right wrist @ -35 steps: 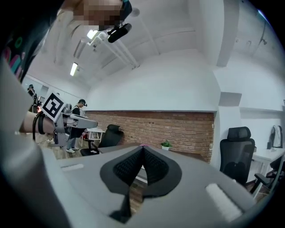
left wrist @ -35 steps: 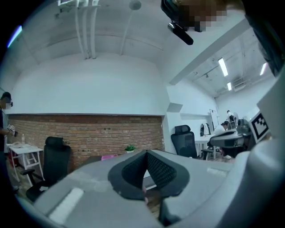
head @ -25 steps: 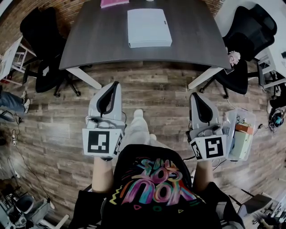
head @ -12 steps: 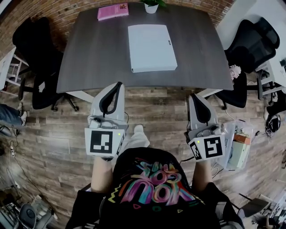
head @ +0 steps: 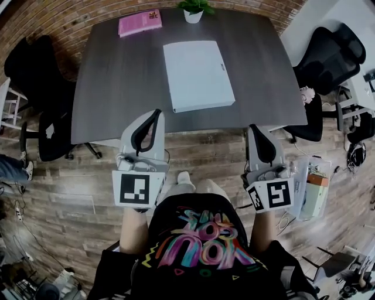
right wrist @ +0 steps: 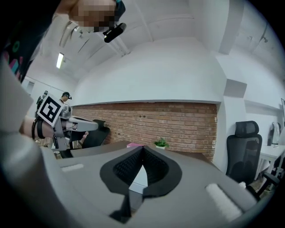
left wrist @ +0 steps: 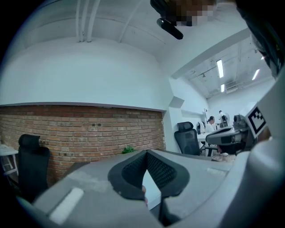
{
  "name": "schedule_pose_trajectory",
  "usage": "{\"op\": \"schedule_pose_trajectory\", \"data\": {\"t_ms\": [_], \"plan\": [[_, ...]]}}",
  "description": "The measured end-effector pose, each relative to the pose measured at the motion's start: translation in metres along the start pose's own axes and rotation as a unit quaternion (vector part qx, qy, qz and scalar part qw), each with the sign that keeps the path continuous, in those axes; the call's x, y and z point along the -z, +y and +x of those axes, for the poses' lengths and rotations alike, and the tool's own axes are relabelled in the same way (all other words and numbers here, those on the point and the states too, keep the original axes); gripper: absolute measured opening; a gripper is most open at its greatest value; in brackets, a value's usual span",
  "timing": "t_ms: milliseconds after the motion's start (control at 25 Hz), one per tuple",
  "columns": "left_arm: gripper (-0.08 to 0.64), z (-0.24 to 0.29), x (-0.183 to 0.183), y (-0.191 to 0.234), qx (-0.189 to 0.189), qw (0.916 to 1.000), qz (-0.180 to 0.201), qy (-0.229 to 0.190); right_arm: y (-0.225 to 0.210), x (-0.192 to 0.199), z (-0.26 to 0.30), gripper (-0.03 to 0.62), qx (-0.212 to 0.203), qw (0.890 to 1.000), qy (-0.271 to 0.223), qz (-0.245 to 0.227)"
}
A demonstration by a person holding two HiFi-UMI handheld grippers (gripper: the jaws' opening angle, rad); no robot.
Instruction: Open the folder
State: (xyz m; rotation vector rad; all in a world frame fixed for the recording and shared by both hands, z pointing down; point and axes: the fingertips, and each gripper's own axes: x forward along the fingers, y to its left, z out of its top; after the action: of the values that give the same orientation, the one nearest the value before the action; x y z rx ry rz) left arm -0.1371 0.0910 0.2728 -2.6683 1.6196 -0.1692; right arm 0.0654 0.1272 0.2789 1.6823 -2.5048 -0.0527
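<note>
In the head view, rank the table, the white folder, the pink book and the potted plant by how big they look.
1. table
2. white folder
3. pink book and potted plant: too alike to rank

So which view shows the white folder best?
The head view: the whole folder lies closed and flat on the dark table, with every edge visible. The left gripper view and the right gripper view each catch only a white sliver of it beyond their closed jaws.
</note>
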Motion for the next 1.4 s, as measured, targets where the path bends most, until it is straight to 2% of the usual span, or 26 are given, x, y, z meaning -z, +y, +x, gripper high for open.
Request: {"op": "schedule_pose_trajectory", "data": {"t_ms": [320, 600, 840, 1120, 1400], "plan": [[0.000, 0.039, 0.017, -0.008, 0.034, 0.9992, 0.001, 0.022, -0.018, 0.020, 0.020, 0.002, 0.014, 0.999, 0.025, 0.016], [0.000, 0.087, 0.021, -0.005, 0.033, 0.9990, 0.001, 0.031, -0.049, 0.035, 0.055, 0.002, 0.009, 0.999, 0.039, 0.026], [0.000, 0.151, 0.018, 0.008, 0.019, 0.9992, 0.002, 0.035, -0.090, 0.040, 0.112, 0.002, -0.009, 0.999, 0.044, 0.025], [0.000, 0.224, 0.004, 0.026, -0.014, 0.9991, 0.001, 0.040, -0.143, 0.026, 0.183, 0.002, -0.043, 0.998, 0.034, 0.018], [0.000, 0.268, -0.006, 0.029, -0.040, 0.9983, 0.013, 0.041, -0.180, 0.026, 0.227, 0.002, -0.079, 0.996, 0.030, 0.017]]}}
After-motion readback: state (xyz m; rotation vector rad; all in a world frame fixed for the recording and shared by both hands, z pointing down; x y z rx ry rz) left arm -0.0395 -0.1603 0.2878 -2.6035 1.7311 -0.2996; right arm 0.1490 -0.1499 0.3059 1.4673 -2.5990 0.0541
